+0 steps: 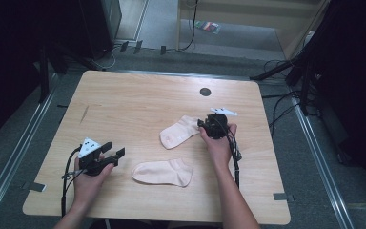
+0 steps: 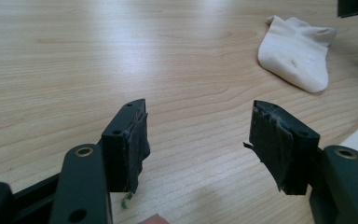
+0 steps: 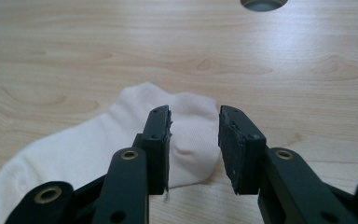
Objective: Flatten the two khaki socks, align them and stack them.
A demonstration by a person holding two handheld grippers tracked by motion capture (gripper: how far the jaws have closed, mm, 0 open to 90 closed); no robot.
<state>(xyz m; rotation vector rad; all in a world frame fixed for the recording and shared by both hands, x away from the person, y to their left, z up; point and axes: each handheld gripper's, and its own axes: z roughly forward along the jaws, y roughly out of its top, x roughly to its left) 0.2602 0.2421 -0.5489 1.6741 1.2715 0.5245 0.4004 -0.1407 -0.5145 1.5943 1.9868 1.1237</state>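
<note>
Jaws on the right gripper (image 3: pixel 193 144) stand partly apart, a narrow gap between the pads, poised over the cuff end of the far sock (image 3: pixel 98 149) with nothing pinched between them as yet; whether the pads touch the cloth cannot be told. In the high view that right gripper (image 1: pixel 204 125) sits at the right end of the far sock (image 1: pixel 178 132), which lies flat on the wooden table (image 1: pixel 138 100) right of centre. Jaws of the left gripper (image 2: pixel 198 144) are spread wide and hold nothing, with bare wood between them; the left gripper (image 1: pixel 114 155) hovers at the near left of the table, apart from the near sock (image 1: pixel 163 172), which lies flat just right of it. Both socks lie separate, unfolded and unpaired, near each other but not touching. Judging from this, the work of gathering or pairing the socks is at its very start: the first grasp on the far sock is about to be closed, the near sock is untouched, and bringing the two together is all still to do
</note>
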